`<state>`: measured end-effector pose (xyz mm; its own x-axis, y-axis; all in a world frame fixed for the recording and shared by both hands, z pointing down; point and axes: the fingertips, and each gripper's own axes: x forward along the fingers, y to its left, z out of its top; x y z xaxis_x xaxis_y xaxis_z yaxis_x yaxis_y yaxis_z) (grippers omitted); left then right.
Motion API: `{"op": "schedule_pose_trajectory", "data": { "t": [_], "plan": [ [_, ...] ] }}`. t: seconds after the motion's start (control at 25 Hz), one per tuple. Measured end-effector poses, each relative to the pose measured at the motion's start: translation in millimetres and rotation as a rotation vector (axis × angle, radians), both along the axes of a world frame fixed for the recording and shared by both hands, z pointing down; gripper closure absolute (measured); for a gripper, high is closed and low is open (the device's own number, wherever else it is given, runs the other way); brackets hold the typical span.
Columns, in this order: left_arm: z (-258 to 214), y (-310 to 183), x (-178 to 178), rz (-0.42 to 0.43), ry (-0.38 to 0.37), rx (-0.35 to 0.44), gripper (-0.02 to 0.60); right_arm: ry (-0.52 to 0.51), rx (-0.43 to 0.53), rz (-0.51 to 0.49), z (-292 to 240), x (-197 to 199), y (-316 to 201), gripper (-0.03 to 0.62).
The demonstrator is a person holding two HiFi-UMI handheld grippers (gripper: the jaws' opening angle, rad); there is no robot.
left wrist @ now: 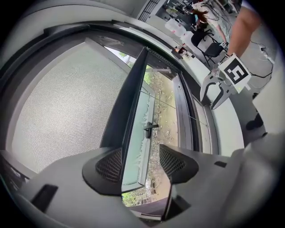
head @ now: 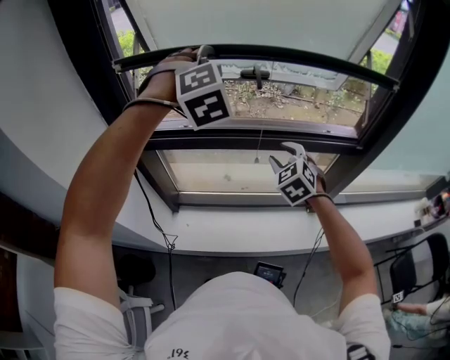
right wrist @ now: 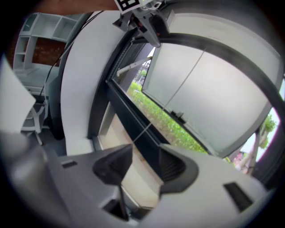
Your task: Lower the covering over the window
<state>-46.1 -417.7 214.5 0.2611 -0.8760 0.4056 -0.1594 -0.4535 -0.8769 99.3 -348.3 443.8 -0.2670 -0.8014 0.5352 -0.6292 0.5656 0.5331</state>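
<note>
A pale mesh roller blind (head: 267,21) hangs over the upper window and ends in a dark bottom bar (head: 302,55). My left gripper (head: 202,50) is raised to that bar at its left end. In the left gripper view the bar (left wrist: 133,93) runs along the left finger, its edge lying in the gap, and the jaws stand open around it without both pads pressing. My right gripper (head: 287,156) is lower, in front of the window frame, open with nothing between its fingers. A thin pull cord (right wrist: 143,131) hangs just beyond it. The left gripper (right wrist: 149,24) also shows in the right gripper view.
A tilted window sash with a black handle (head: 256,72) sits behind the bar. Below it are the dark frame (head: 246,140) and a white sill (head: 239,235). A black cable (head: 166,242) hangs from the sill. Chairs (head: 411,271) and another person stand at the right.
</note>
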Motion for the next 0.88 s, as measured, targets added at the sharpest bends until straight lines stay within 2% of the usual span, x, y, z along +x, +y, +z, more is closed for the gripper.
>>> {"op": "schedule_pose_trajectory", "data": {
  "t": [0.36,0.64,0.76,0.88],
  "plan": [
    [13,2,-1,-0.008,0.006,-0.025,0.322,0.121,0.265,0.030,-92,27,-18,0.416],
    [27,10,0,-0.007,0.013,-0.056,0.322,0.324,0.553,0.082,-191,44,-28,0.453],
    [45,10,0,-0.008,0.009,-0.080,0.322,0.408,0.600,0.095,-209,49,-38,0.464],
    [60,10,-1,-0.011,0.014,-0.105,0.322,0.492,0.581,0.094,-205,53,-50,0.468]
  ]
}}
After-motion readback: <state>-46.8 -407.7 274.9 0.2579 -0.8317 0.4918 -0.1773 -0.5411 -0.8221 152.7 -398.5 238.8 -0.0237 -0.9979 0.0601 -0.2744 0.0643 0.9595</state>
